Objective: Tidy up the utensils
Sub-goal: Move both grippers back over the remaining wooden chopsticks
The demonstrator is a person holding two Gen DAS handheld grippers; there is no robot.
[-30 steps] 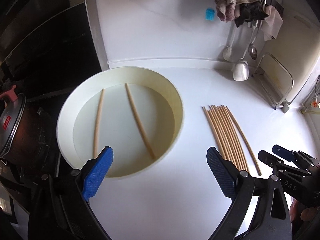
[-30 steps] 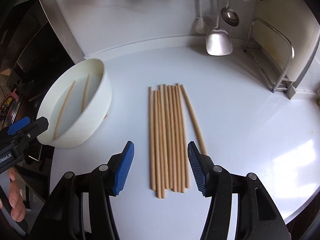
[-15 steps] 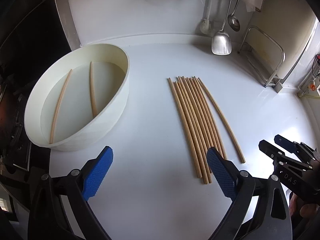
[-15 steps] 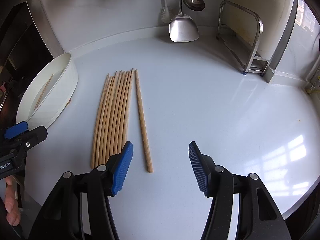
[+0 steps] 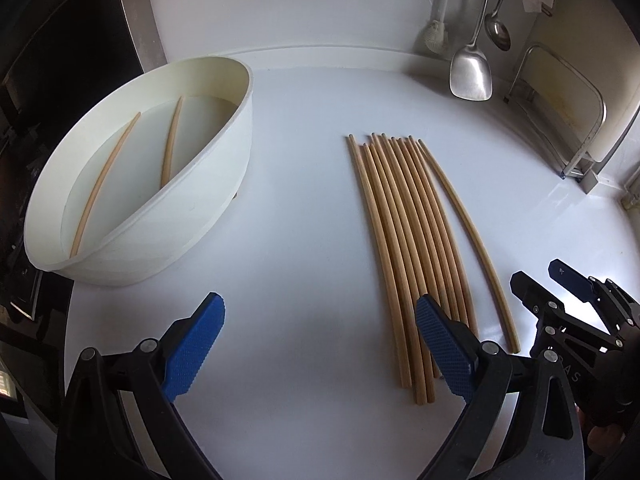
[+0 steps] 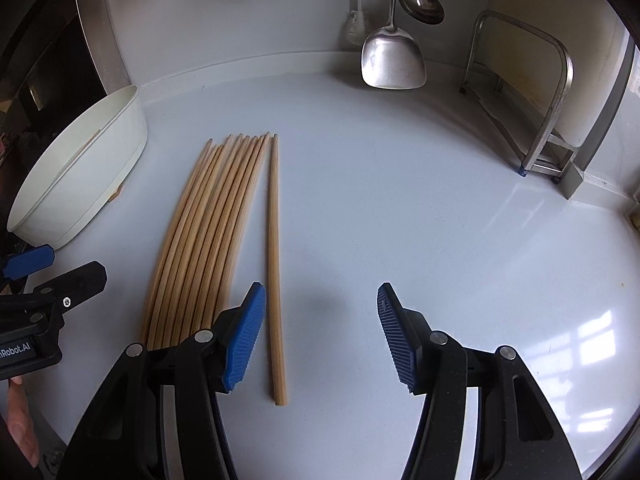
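Both jaws stand released and empty. Your right hand-held gripper (image 6: 320, 336) straddles the lone chopstick (image 6: 274, 248), set apart from the bundle (image 6: 200, 240) for single pickup; your left hand-held gripper (image 5: 320, 344) hovers over the surface (image 5: 304, 240).

"nRobot.AI" on left tongs (image 6: 28, 350), "AS" on right tongs (image 5: 572, 376)

Left gripper (image 5: 320, 344) and right gripper (image 6: 322, 336) side by side, angled downward, blue-padded fingers (image 6: 244, 336) apart, nothing between.
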